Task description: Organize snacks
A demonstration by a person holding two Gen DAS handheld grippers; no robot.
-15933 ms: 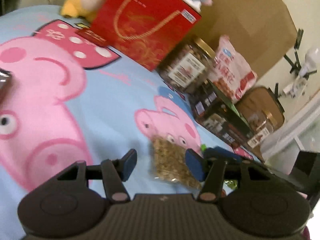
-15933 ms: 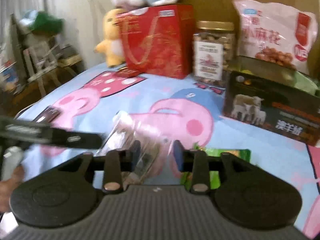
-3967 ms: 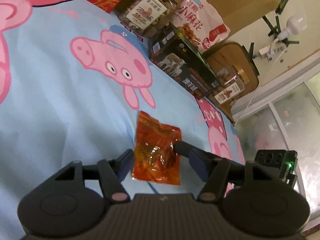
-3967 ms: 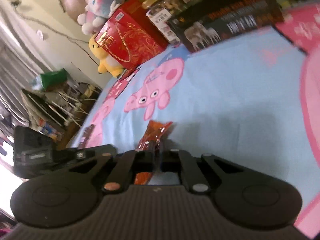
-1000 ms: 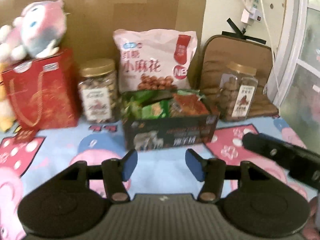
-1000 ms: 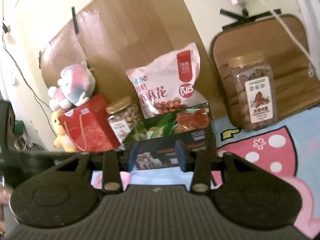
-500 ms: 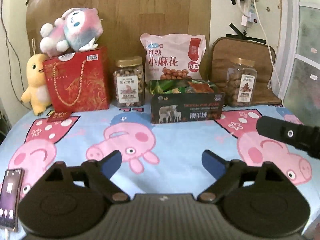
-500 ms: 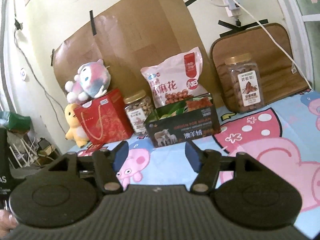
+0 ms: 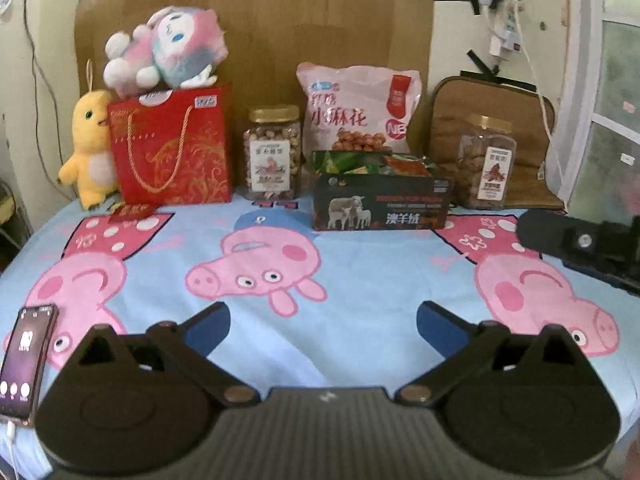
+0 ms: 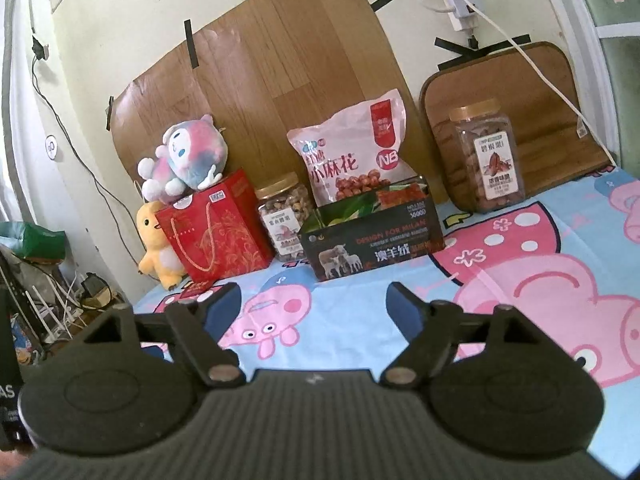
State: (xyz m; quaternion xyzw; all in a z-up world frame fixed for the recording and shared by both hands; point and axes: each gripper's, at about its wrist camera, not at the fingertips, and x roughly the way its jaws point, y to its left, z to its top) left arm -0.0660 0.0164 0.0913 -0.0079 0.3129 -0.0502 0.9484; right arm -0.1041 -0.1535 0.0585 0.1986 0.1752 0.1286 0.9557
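Both grippers had drawn back from the dark box (image 9: 380,204) since a second earlier — it looked smaller and farther off, and their jaws had spread wider. The left gripper (image 9: 323,326) hung over the cartoon-pig sheet (image 9: 376,280), jaws wide apart and holding nothing; the right gripper (image 10: 314,312) was likewise spread and empty. Green and red snack packets (image 10: 372,200) sat inside the box, which stood at the back of the sheet between two nut jars (image 9: 273,154) (image 9: 486,162), in front of a pink snack bag (image 9: 358,108). A phone (image 9: 26,360) lay at the sheet's left edge — screen lit.
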